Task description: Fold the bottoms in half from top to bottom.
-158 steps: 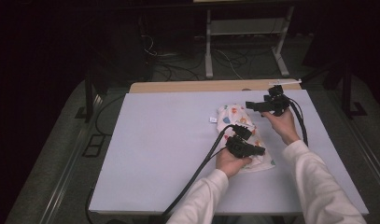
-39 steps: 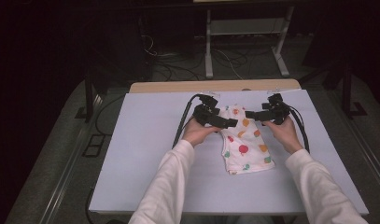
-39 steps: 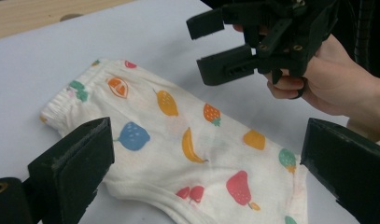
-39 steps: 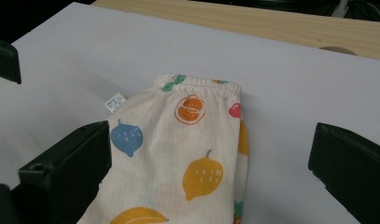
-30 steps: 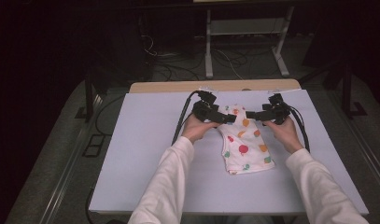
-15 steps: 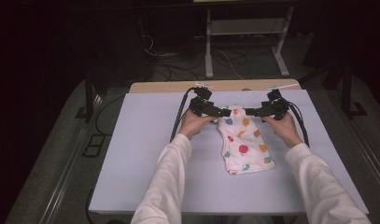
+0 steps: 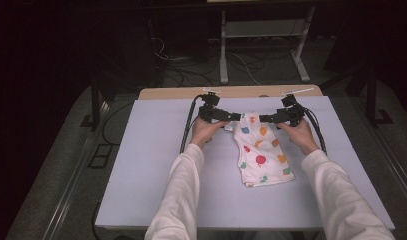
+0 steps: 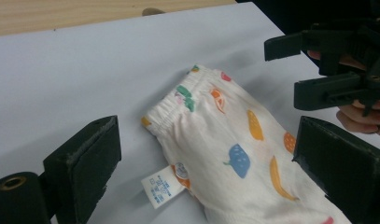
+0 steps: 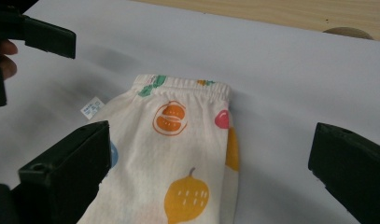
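A small white garment [image 7: 261, 150] printed with coloured fruit lies flat on the pale table sheet [image 7: 156, 165], its elastic waistband at the far end. My left gripper [image 7: 234, 117] hovers at the waistband's left corner and my right gripper [image 7: 265, 119] at its right corner, the two pointing at each other. In the left gripper view the waistband [image 8: 178, 107] and a white care label [image 8: 162, 184] lie between my left gripper's [image 8: 211, 177] open jaws, with the right gripper [image 8: 283, 72] beyond. In the right gripper view my right gripper [image 9: 211, 172] stands open over the garment [image 9: 178, 140].
A wooden table edge [image 7: 231, 92] runs along the far side of the sheet. Black cables [image 7: 188, 125] trail from both grippers across the sheet. Beyond the table stand a metal frame [image 7: 261, 30] and floor cables [image 7: 176, 65].
The garment, bunched under both hands earlier, now lies spread flat. Over the last second both grippers have drawn slightly apart and toward the far end of the waistband.
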Motion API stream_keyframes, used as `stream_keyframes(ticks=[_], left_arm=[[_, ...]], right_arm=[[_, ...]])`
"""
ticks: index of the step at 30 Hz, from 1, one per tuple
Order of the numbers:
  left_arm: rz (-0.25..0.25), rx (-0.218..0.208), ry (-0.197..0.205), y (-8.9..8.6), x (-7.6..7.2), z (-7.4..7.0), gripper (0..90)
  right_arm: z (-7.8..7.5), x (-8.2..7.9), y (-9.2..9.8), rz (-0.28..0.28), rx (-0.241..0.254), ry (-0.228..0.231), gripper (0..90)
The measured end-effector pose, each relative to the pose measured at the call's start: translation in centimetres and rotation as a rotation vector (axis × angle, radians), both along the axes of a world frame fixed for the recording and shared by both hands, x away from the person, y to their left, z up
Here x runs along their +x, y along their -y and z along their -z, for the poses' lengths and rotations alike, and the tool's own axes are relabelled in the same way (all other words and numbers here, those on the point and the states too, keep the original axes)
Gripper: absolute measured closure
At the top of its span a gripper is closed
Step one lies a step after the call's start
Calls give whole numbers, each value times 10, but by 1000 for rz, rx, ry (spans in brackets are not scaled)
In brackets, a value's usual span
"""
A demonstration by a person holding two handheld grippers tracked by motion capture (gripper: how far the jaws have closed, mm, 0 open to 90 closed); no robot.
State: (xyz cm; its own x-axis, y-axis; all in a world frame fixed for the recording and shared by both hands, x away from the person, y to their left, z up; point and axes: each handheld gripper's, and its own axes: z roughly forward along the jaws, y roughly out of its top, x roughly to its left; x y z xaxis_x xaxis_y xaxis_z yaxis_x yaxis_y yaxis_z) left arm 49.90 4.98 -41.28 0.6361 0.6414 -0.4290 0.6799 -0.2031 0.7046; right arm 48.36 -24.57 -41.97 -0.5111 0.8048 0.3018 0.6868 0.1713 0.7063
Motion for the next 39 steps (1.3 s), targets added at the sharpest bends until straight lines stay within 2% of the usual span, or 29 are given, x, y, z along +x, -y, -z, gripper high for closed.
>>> stream_keyframes(ticks=[2,5,9,15,18,20,26,30,32,35,39], left_arm=[[-23,-4,-12,0,3,5,73],[-30,0,-31,1,6,13,99],[-42,-6,-58,1,9,22,126],[-42,8,-57,3,10,27,159],[-38,9,-60,4,10,28,206],[-28,11,-58,5,10,29,283],[-8,10,-60,9,11,34,420],[-26,21,-70,11,12,37,495],[-26,29,-77,11,12,39,529],[-9,41,-78,13,11,40,571],[-14,56,-86,16,11,42,622]], right_arm=[[0,2,-2,2,-6,-4,0],[0,5,-6,7,-30,-9,0],[3,9,-5,30,-32,-30,0],[15,15,-1,50,-37,-88,0],[18,16,2,46,-24,-106,45],[20,16,3,35,-21,-111,55],[19,17,1,43,-12,-101,164],[20,17,0,59,-27,-91,259],[23,19,0,72,-16,-100,293],[25,19,-2,60,-21,-89,362],[29,21,-6,49,-20,-87,445]])
